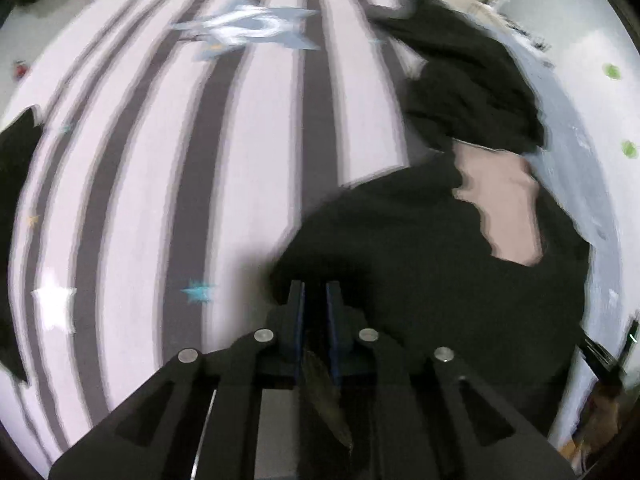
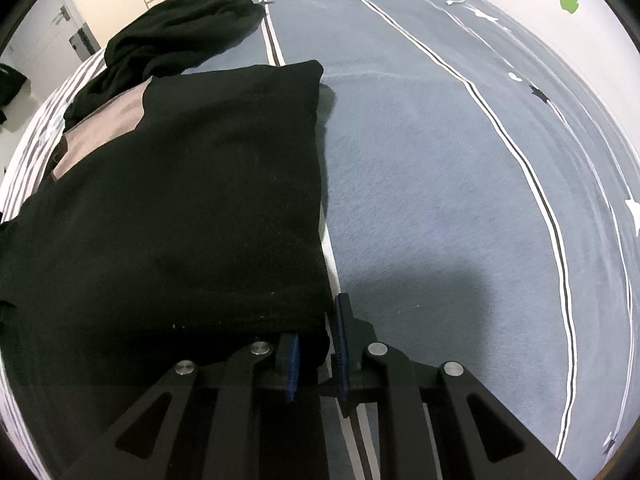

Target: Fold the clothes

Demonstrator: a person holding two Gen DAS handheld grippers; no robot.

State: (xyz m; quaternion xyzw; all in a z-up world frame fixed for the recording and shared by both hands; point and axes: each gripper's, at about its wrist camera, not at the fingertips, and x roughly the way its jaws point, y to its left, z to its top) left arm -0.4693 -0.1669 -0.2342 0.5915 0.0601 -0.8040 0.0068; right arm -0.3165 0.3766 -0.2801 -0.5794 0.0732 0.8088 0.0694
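A black garment [image 1: 420, 248] with a beige patch [image 1: 508, 208] lies on the bed, and the left wrist view is blurred. My left gripper [image 1: 315, 286] stands at the garment's near left edge, its jaws nearly together with dark cloth between them. In the right wrist view the same black garment [image 2: 180, 200] lies flat and squared, its right edge straight. My right gripper [image 2: 318, 340] is shut on its near right corner, and the cloth partly hides the left finger [image 2: 290, 356].
A second black garment [image 2: 180, 28] [image 1: 468, 76] lies bunched behind the first. The bed cover is pale with dark stripes [image 1: 160, 160] on the left and blue-grey [image 2: 420, 160] on the right. Another dark cloth [image 1: 16, 152] shows at the left edge. Cupboards and a door [image 2: 60, 16] stand beyond.
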